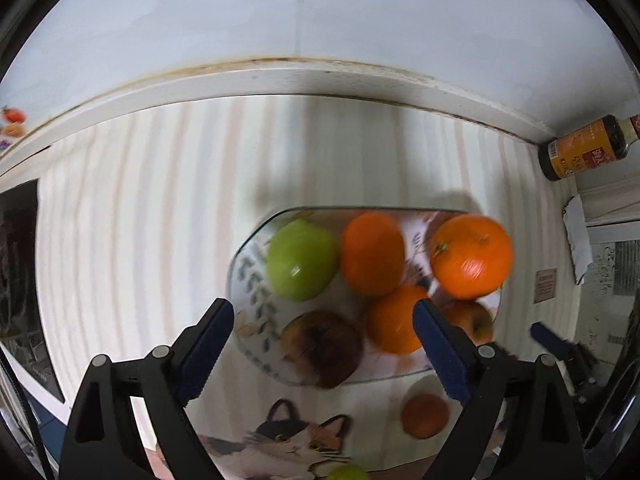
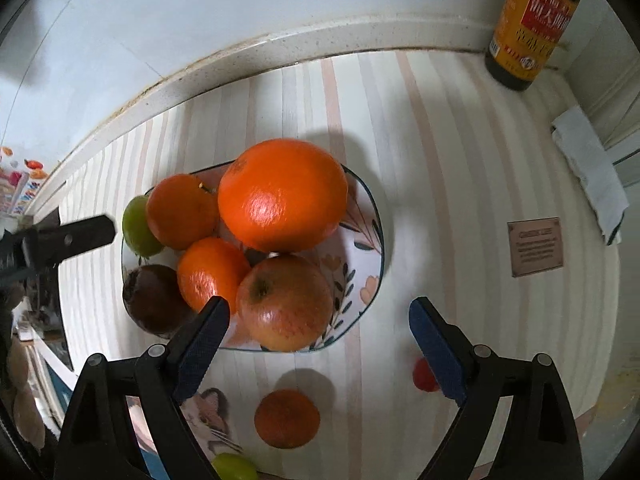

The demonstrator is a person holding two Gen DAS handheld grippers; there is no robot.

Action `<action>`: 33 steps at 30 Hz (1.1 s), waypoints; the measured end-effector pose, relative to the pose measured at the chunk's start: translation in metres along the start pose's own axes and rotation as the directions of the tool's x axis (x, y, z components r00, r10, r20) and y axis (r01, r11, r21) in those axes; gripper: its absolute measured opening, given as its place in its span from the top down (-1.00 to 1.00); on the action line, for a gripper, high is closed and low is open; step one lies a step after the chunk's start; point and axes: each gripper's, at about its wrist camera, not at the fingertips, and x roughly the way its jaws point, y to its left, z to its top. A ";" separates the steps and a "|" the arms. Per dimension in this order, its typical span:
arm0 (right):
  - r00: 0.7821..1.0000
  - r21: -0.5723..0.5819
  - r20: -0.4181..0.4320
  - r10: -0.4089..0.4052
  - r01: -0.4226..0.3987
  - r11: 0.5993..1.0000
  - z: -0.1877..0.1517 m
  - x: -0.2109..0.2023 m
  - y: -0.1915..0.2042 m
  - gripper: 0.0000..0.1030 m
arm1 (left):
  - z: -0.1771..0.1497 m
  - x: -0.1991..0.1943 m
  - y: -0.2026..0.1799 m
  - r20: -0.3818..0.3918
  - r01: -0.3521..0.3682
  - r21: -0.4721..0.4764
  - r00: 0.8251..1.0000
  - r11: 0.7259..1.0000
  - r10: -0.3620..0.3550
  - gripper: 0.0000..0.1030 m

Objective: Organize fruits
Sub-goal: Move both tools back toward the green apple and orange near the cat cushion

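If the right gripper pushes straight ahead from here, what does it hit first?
Probably the red-yellow apple at the near edge of the plate. It sits just ahead of the open right gripper, slightly toward its left finger, though depth is uncertain.

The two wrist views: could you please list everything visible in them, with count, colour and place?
plate: one, white with floral print, on the striped mat
oranges: three, orange, on the plate
green apple: one, plate's left side
red apple: one, plate's near edge
dark fruit: one, brownish, plate's near left
tangerine: one, on the mat before the plate
red fruit: one, small, partly hidden
green fruit: one, bottom edge
bottle: one, dark with yellow label, far right corner
left gripper: fingers open
right gripper: fingers open
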 end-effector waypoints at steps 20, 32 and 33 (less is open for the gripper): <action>0.970 -0.123 0.242 -0.020 0.051 0.991 -0.104 -0.122 0.038 -0.81 | -0.142 -0.093 0.013 0.274 -0.096 -0.014 0.957 0.995 0.096 -0.78; 0.929 -0.127 0.370 0.018 0.031 0.991 -0.171 -0.209 0.044 -0.81 | -0.200 -0.169 0.010 0.412 -0.070 0.005 0.909 0.998 0.062 -0.78; 0.924 -0.127 0.381 0.022 0.029 0.991 -0.175 -0.216 0.045 -0.81 | -0.204 -0.174 0.009 0.419 -0.069 0.009 0.906 0.998 0.058 -0.78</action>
